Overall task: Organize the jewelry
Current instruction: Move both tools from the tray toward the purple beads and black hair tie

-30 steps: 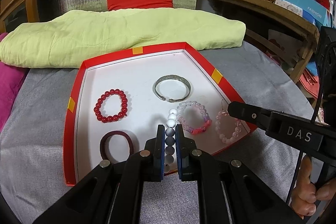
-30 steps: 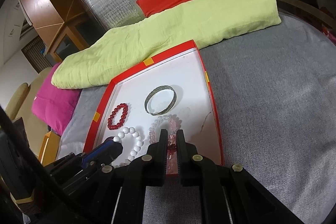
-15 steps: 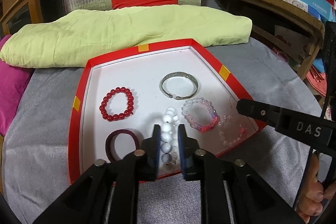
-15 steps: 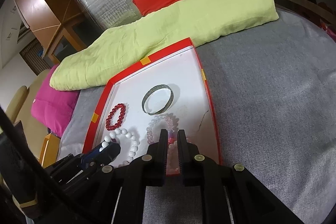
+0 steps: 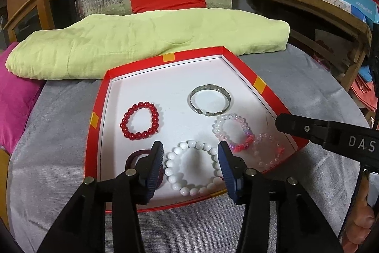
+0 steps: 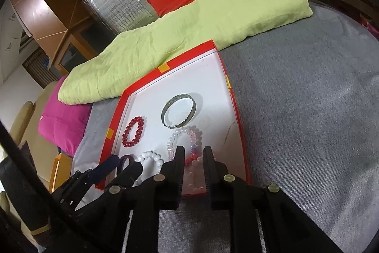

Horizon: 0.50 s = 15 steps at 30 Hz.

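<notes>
The left wrist view shows the whole ring of the white bead bracelet (image 5: 193, 168) lying flat in the red tray (image 5: 251, 82), between the widely parted fingers of the left gripper (image 5: 190, 164), which touch nothing; the right wrist view catches only an arc of those white beads (image 6: 151, 157) at 8 o'clock of its own fingers. The right gripper (image 6: 193, 166) stands slightly apart over the pale pink bracelet (image 6: 193, 178), whose clear beads blur into the white floor, so whether it is pinched cannot be told. In the left view that bracelet (image 5: 268, 151) sits at 3 o'clock of the white one, beside the tray's right wall. A dark maroon hair tie (image 5: 136, 158) is half hidden behind the left finger; glossy red beads (image 5: 139, 120) lie at 10 o'clock, a dull metal cuff (image 5: 209, 102) at 12, a pink-and-purple bracelet (image 5: 232, 133) at 2.
</notes>
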### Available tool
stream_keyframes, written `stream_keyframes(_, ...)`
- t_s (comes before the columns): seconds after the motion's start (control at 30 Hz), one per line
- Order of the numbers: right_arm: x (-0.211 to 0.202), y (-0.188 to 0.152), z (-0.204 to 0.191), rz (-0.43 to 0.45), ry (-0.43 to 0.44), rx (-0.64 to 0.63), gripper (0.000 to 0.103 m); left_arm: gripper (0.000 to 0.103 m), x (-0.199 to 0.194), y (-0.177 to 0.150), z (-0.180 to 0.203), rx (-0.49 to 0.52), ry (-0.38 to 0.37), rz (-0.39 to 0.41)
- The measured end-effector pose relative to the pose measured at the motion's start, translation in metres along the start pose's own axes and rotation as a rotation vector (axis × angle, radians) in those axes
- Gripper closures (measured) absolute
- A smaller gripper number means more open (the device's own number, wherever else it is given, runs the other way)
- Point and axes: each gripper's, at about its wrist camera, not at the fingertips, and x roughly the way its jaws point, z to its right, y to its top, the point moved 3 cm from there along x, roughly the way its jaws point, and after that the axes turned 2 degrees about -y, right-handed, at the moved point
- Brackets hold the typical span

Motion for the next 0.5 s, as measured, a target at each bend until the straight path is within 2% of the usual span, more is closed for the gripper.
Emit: stream_keyframes(0.5, -0.012, 0.001, -0.012, 0.015, 0.008, -0.027, 0.085, 0.053, -0.011, 0.001, -0.007, -0.016, 0.019, 0.020)
